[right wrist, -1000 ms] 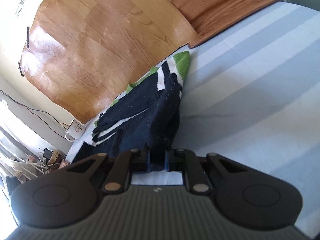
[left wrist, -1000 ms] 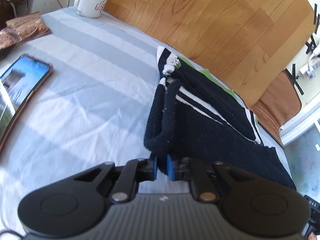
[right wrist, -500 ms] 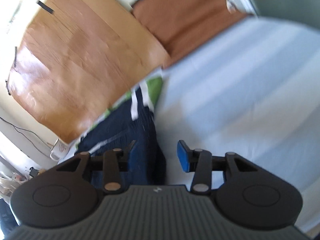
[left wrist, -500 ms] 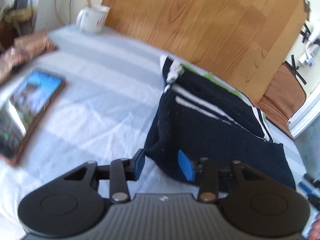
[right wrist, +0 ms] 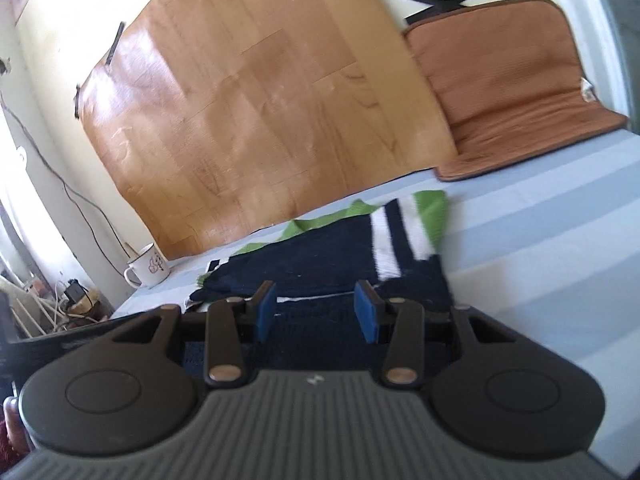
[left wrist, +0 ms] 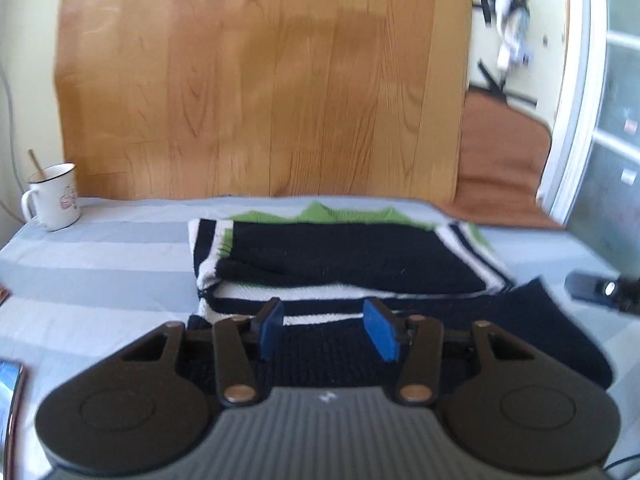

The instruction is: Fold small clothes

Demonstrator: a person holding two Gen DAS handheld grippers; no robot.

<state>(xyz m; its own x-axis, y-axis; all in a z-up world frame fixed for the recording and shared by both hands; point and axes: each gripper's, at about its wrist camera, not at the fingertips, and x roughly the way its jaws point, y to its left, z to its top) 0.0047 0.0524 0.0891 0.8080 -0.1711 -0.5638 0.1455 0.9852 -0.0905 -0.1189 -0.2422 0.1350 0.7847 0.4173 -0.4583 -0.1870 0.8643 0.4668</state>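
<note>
Blue-padded fingers [left wrist: 270, 330] of left gripper [left wrist: 323, 330] parted, having just been opening, empty above the cloth. Right gripper [right wrist: 316, 312] likewise just spread, nothing pinched. Lay folded on pale blue striped bedsheet [left wrist: 104, 256]: black knitted garment with white and green stripes [left wrist: 344, 260]. Stood near the sheet's far corner: white enamel mug [left wrist: 54, 196].
</note>
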